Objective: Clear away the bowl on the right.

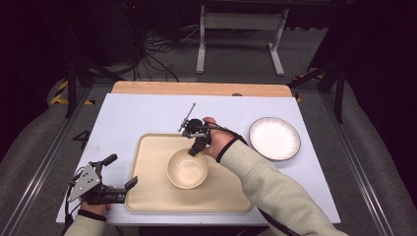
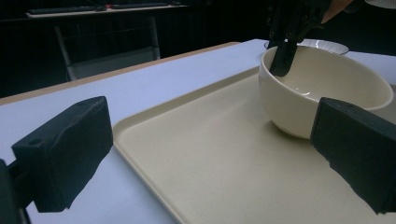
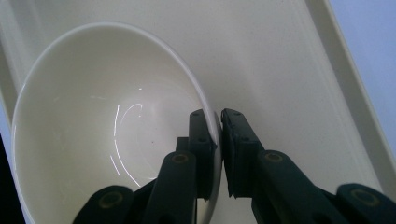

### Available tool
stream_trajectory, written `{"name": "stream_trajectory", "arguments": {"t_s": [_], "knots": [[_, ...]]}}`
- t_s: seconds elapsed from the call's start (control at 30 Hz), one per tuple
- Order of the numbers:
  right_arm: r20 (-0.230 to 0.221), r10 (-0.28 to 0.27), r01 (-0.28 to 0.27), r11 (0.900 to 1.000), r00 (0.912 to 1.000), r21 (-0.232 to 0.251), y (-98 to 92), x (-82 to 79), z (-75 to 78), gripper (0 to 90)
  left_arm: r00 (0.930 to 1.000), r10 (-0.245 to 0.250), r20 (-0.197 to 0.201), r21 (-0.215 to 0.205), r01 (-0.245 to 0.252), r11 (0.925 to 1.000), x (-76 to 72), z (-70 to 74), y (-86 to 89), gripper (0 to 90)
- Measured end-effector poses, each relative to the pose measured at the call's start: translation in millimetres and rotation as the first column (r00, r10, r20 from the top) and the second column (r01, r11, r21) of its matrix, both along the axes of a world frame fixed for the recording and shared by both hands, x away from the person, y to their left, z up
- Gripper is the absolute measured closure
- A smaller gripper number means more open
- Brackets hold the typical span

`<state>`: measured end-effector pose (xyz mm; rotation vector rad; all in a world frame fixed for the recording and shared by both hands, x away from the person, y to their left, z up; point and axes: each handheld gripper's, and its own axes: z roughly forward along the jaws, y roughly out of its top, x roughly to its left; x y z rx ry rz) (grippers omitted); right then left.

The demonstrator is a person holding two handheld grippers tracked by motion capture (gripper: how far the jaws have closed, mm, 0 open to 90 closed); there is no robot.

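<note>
My right gripper is clamped on the rim of the bowl, one jaw inside and one outside, at the bowl's far edge as the high view shows it. The bowl sits on the tray, about in its middle, and hangs straight below my grip, so I judge any lift goes up from that one rim point and the bowl will want to tip. My left gripper, jaws apart and holding nothing, waits at the tray's near left corner.
</note>
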<state>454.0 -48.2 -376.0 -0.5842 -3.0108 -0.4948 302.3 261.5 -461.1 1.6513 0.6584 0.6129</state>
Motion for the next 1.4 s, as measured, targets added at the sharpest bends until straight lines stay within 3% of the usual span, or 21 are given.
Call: {"name": "stream_trajectory", "arguments": {"t_s": [0.77,0.83,0.9,1.1,1.4], "knots": [[0.000,-0.012,0.012,1.000,0.9999,-0.014,-5.8,9.5,-13.6,79.5,1.0000,-0.002,-0.001,0.004,0.002,1.0000,0.0,0.1,0.2,0.2],[0.001,-0.012,0.012,1.000,0.9999,0.002,-7.2,10.6,-13.2,76.8,1.0000,-0.002,-0.002,0.004,0.002,1.0000,0.0,0.1,0.2,0.2],[0.025,-0.007,0.007,1.000,0.9997,0.001,-8.2,11.2,-10.4,67.8,1.0000,0.000,0.000,0.000,0.000,1.0000,0.1,0.0,-0.1,0.2],[0.056,-0.001,0.002,1.000,0.9984,-0.018,-8.7,8.9,-9.8,54.0,1.0000,-0.001,0.001,0.001,0.001,1.0000,0.2,-0.1,-0.1,0.2],[0.121,-0.008,0.003,0.999,0.9926,0.041,-10.2,-3.4,6.6,29.0,1.0000,-0.005,0.000,0.006,0.005,1.0000,0.2,0.0,0.0,0.2]]}}
